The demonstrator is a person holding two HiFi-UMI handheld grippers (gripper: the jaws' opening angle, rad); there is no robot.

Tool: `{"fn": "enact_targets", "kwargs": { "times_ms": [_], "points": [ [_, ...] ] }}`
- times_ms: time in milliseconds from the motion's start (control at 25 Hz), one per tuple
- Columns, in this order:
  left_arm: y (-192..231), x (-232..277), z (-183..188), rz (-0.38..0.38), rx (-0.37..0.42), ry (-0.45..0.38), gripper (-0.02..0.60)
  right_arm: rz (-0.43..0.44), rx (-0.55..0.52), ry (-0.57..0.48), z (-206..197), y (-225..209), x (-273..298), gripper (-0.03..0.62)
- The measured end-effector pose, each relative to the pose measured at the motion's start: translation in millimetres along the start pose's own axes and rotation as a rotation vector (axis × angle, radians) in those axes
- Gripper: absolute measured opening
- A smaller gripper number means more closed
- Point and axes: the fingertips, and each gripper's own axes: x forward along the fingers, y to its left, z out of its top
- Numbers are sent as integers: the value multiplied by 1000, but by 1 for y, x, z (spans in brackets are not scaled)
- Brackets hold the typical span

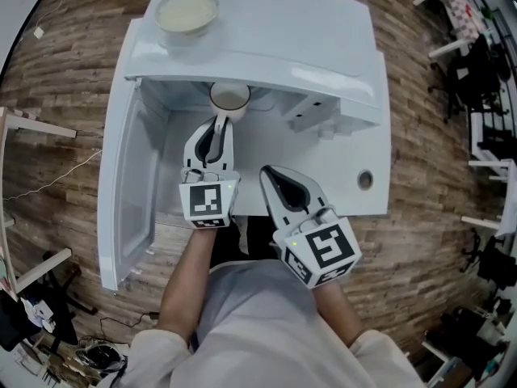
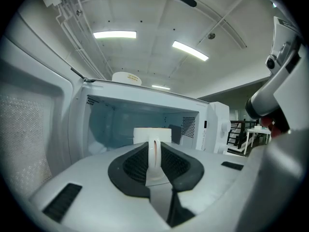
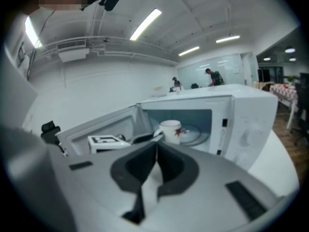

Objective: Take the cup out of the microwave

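Cup (image 1: 229,99): white, in the mouth of the microwave (image 1: 275,31), door (image 1: 121,184) open; handle clamped in left claw (image 1: 219,126). Right claw (image 1: 268,173): jaws together, empty, above worktop (image 1: 355,148) near edge.

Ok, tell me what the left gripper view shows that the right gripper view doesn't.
Left gripper view only: the cup's handle seen head-on, pinched between the left tool's jaws.
Right gripper view only: the red mark on the cup, the glass turntable behind it, the left tool's marker cube, and the right tool, jaws together and empty.
Both: the white cup at the mouth of the open microwave.
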Motion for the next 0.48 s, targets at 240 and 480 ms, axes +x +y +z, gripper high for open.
{"fn": "enact_targets", "kwargs": {
  "times_ms": [240, 480],
  "points": [
    [-5, -12, 6, -22, -3, 7, 64, -3, 2, -14, 3, 5, -2, 23],
    [-8, -24, 13, -46, 14, 9, 64, -12, 11, -38, 7, 8, -2, 23]
  ]
}}
